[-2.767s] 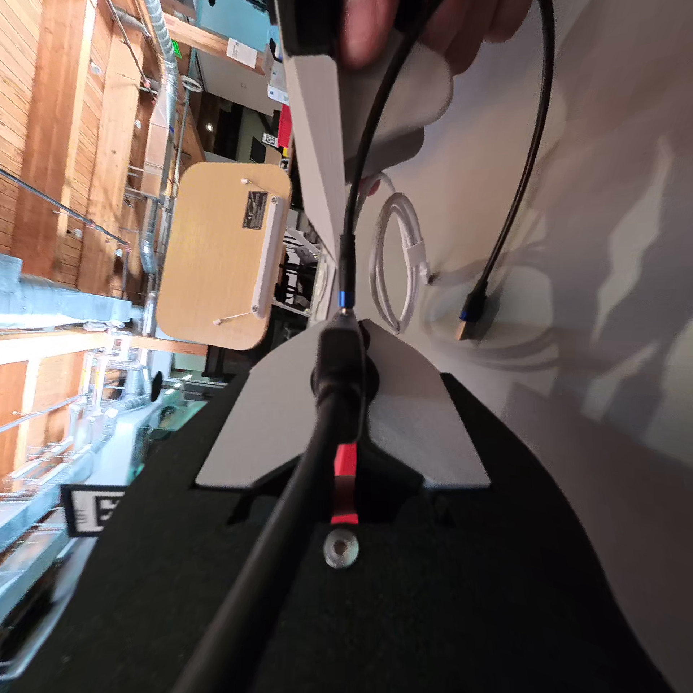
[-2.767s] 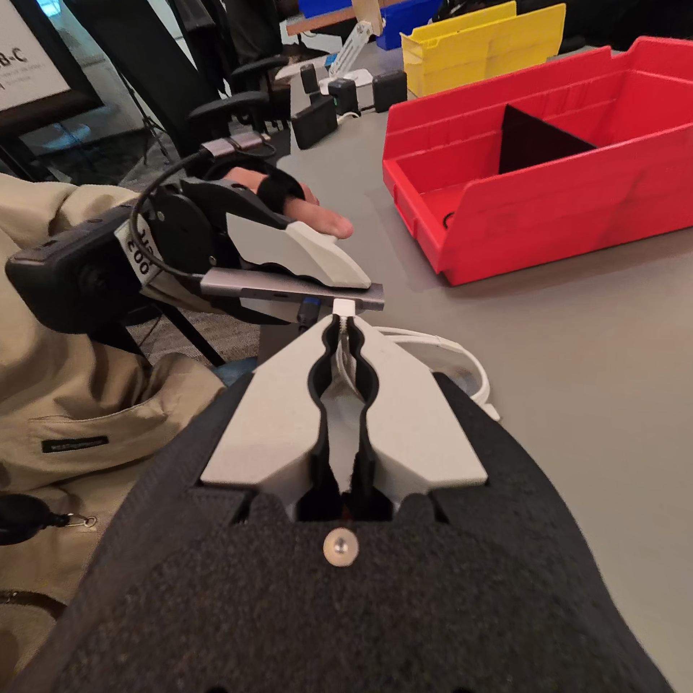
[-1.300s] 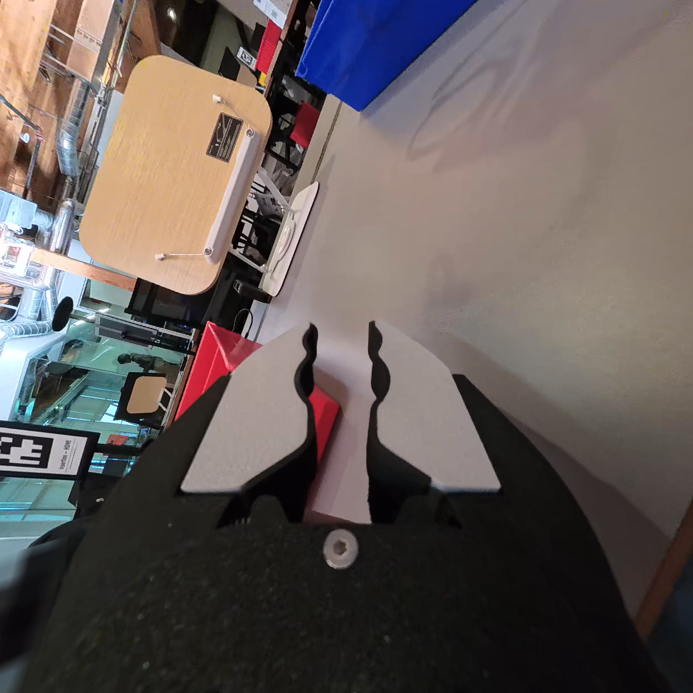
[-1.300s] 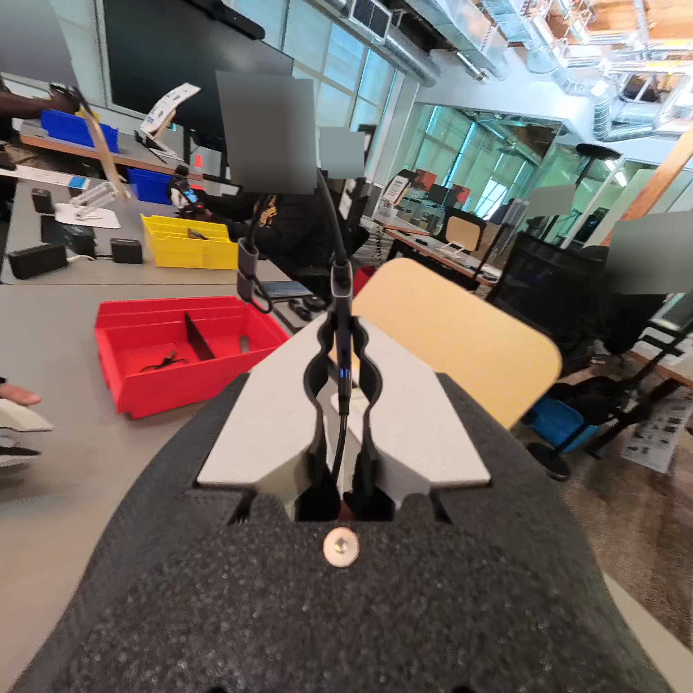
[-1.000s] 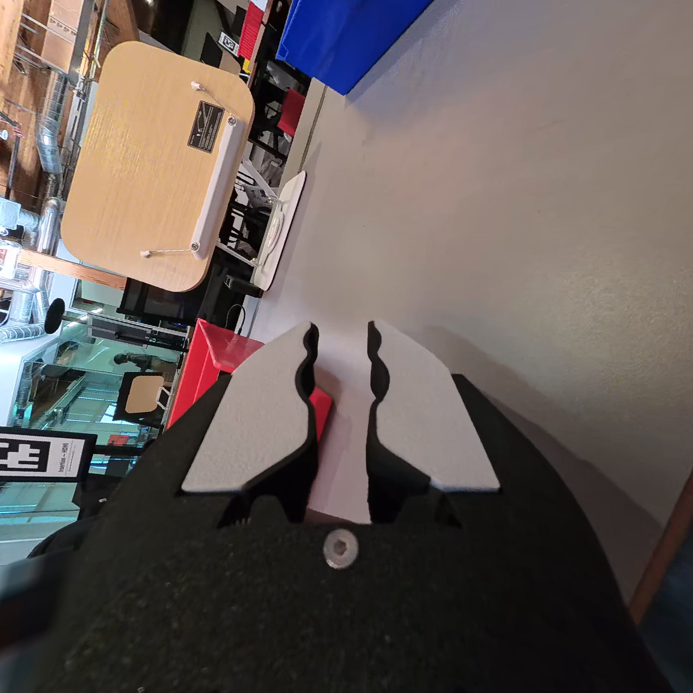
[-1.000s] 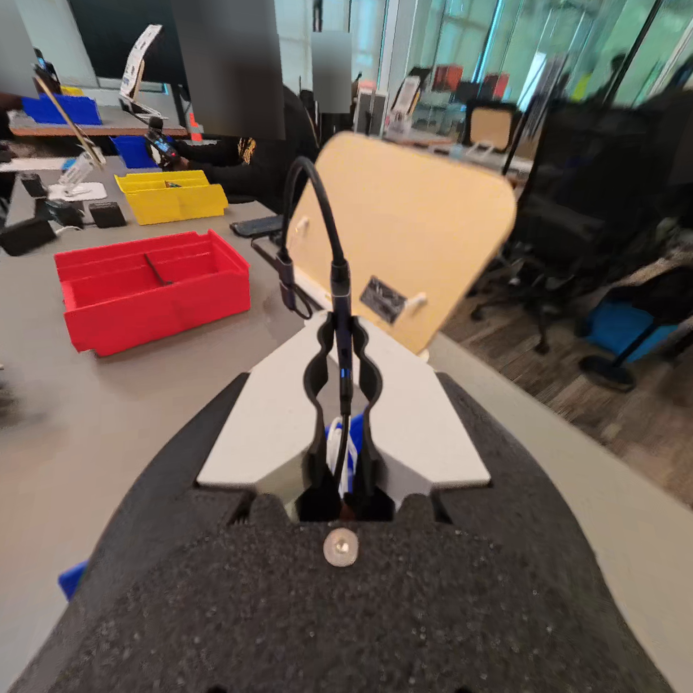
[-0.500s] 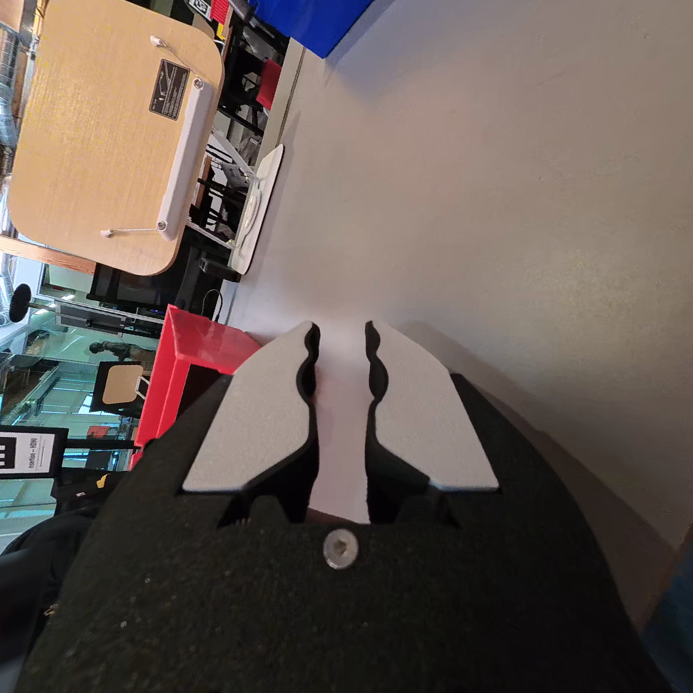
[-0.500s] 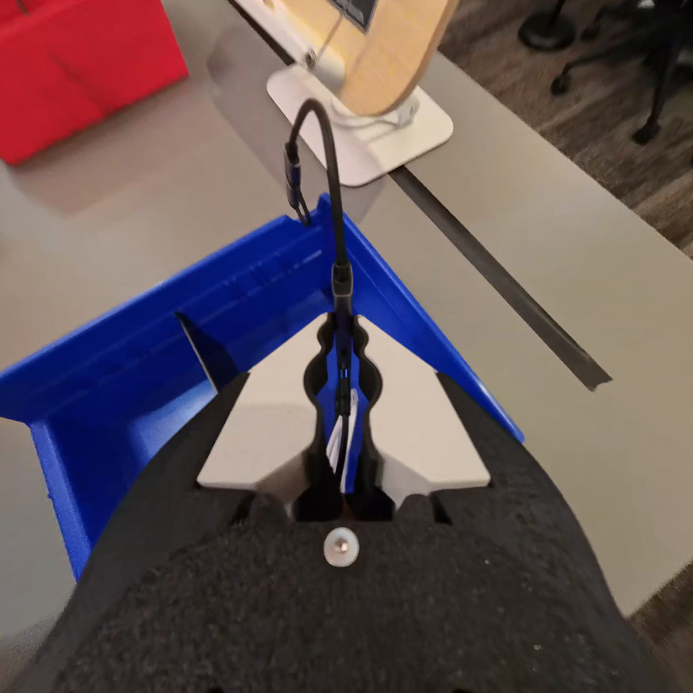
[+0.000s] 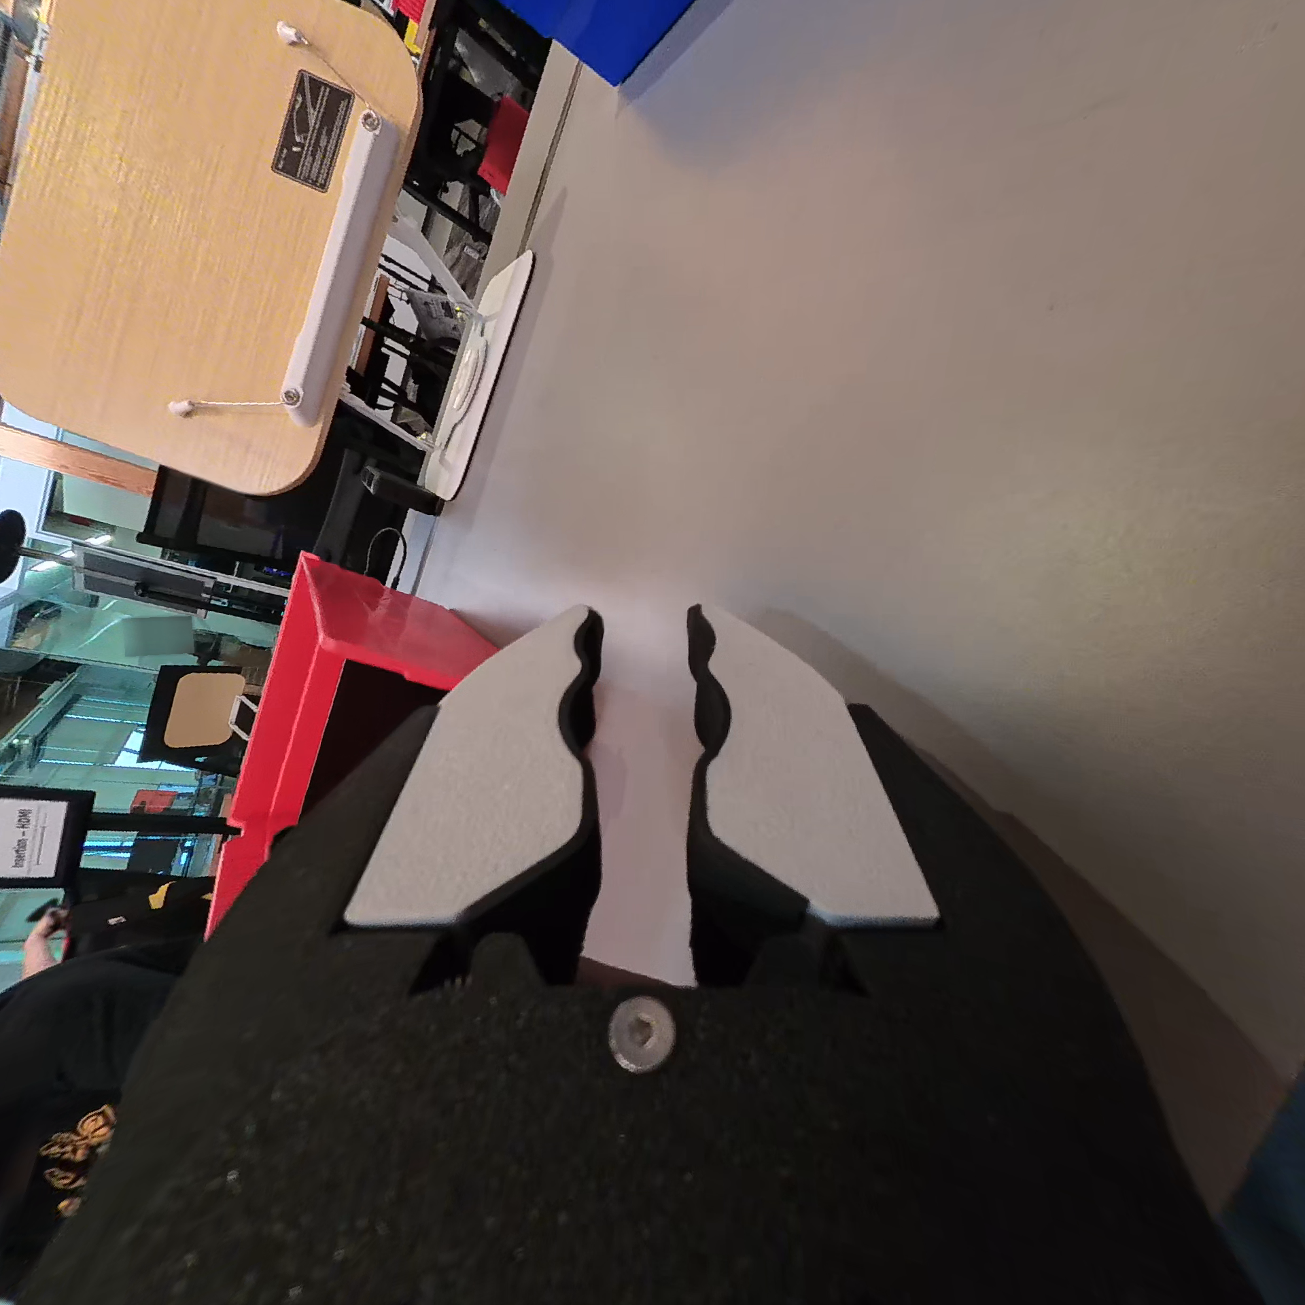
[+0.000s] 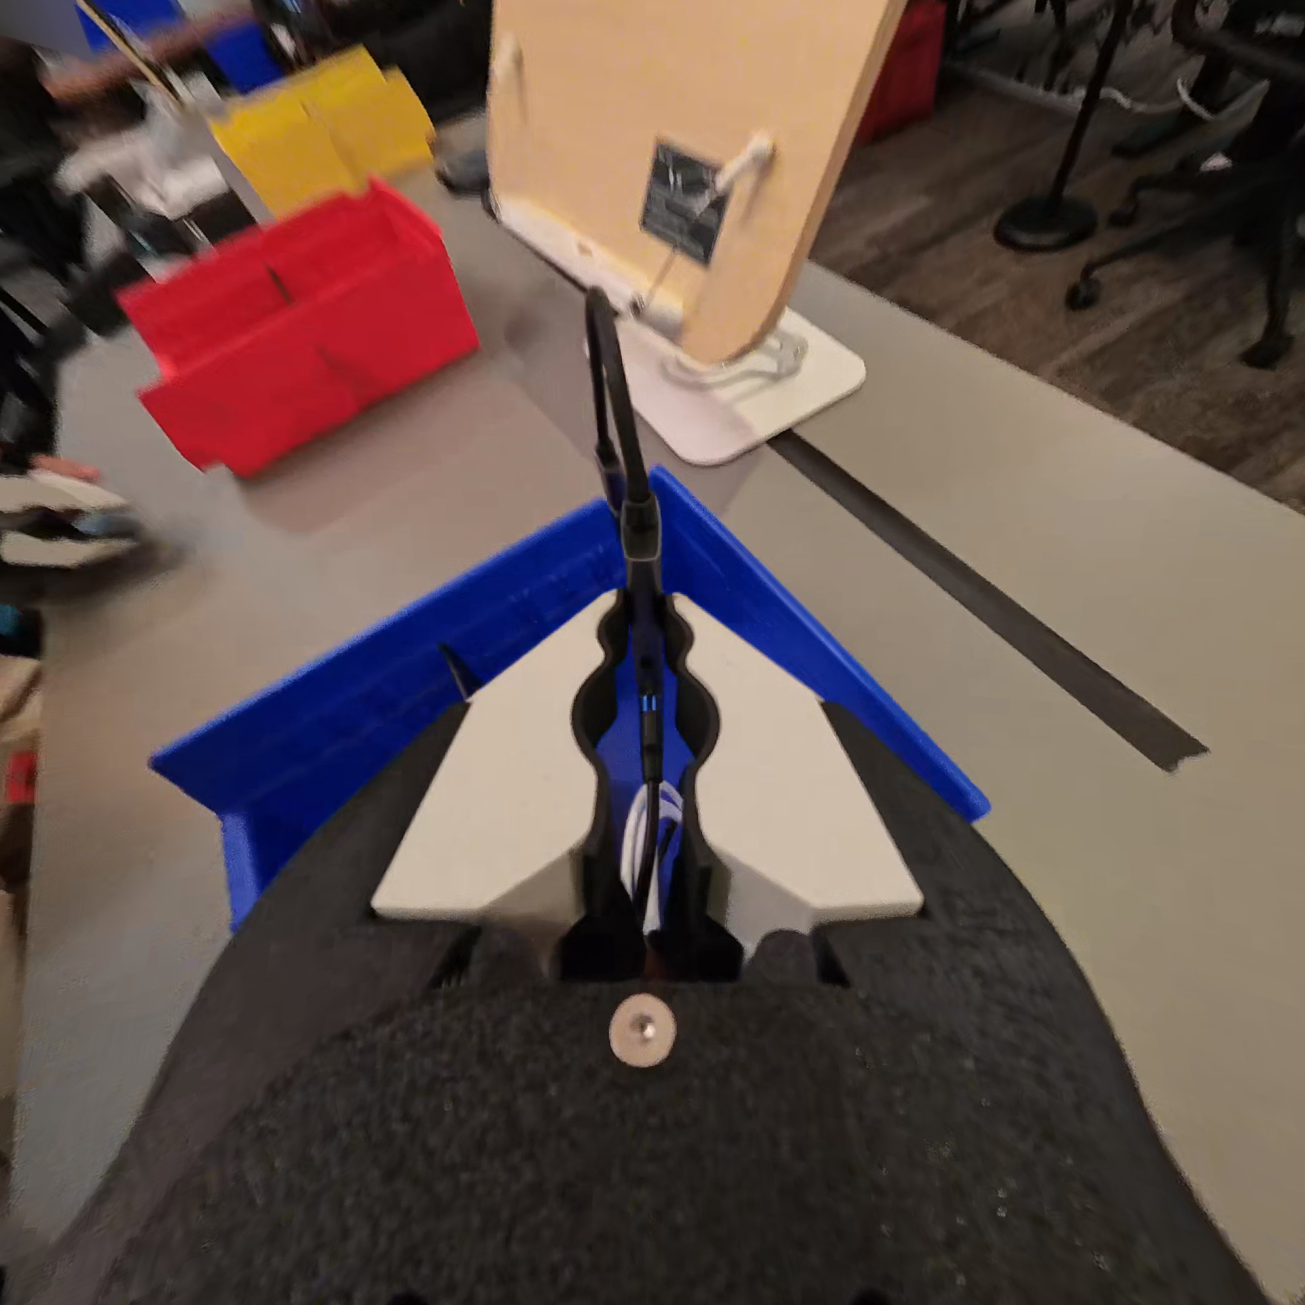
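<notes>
My right gripper (image 10: 642,607) is shut on a short black cable (image 10: 621,424) that arches up beyond the fingertips, with a plug hanging at its far end. It hovers over a blue bin (image 10: 395,692). A white cable (image 10: 646,826) shows through the gap between the fingers, down in the bin. My left gripper (image 9: 644,621) is open and empty, rolled on its side over the grey table (image 9: 918,353), with a red bin (image 9: 332,635) just beyond its left finger.
A wooden board on a white stand (image 10: 748,395) stands behind the blue bin; it also shows in the left wrist view (image 9: 176,233). A red bin (image 10: 304,332) and yellow bins (image 10: 318,134) sit farther back. A dark seam (image 10: 988,607) runs across the table. Office chairs stand past the table edge. My hands' fingertips stand some 55 centimeters from each other.
The left gripper let go of the black cable and swung away, now open over bare table. The right gripper carried the black cable from the hub to above the blue bin and tilted up.
</notes>
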`<state>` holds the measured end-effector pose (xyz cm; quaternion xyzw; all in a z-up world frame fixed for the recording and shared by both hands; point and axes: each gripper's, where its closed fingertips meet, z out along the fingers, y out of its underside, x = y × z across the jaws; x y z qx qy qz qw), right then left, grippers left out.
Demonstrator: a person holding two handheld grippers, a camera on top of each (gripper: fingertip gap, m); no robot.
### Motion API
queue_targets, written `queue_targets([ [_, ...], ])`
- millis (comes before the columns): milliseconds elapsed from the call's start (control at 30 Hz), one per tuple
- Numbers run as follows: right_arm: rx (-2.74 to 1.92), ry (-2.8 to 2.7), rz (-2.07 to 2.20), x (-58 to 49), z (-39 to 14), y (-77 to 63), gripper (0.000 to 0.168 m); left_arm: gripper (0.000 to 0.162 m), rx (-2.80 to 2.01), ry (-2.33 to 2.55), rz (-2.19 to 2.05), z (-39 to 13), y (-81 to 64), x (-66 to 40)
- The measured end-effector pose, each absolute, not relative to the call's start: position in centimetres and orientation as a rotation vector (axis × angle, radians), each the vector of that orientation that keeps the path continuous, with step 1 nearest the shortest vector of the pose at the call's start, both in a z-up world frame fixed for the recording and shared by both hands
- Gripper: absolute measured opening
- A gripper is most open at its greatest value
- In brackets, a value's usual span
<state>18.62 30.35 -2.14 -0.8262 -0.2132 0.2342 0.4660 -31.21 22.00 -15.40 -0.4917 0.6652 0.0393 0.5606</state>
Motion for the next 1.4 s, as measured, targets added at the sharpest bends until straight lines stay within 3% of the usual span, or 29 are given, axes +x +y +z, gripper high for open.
queue_targets([
  [33, -2.081, -0.551, 0.518, 18.7, -3.0, 30.4, 0.008, 0.023, -1.156, 1.571, 0.09, -15.4, 22.0, -31.1],
  [333, -2.393, -0.918, 0.307, 14.7, -9.4, 32.5, 0.01, 0.024, -1.144, 1.582, 0.104, -15.5, 21.8, -31.0],
  [467, -2.448, -1.056, -0.165, 18.1, -11.5, 35.2, 0.012, 0.023, -1.228, 1.554, 0.087, -15.6, 22.1, -31.6],
  [567, -2.499, -1.052, -0.197, 18.5, -11.9, 35.1, 0.022, 0.023, -1.315, 1.518, -0.016, -15.6, 22.1, -31.9],
  [767, -2.219, -0.735, -0.198, 17.5, -3.7, 35.6, 0.034, 0.016, -1.586, 1.355, -0.378, -14.9, 22.2, -32.6],
  [933, -1.915, -0.311, -0.032, 11.5, 2.8, 27.2, 0.035, 0.028, -1.879, 1.106, -0.748, -13.7, 22.0, -34.1],
  [1167, -1.69, 0.154, 0.271, 0.2, -4.8, 15.1, 0.033, 0.038, -1.925, 0.954, -0.816, -12.8, 22.9, -35.6],
  [1267, -1.708, 0.115, 0.405, -6.1, -8.9, 13.1, 0.034, 0.042, -1.993, 1.038, -1.04, -13.1, 20.7, -34.4],
  [1400, -1.718, -0.154, 0.325, -10.0, -9.0, 13.2, 0.034, 0.043, -1.942, 1.154, -1.045, -11.3, 20.1, -33.7],
])
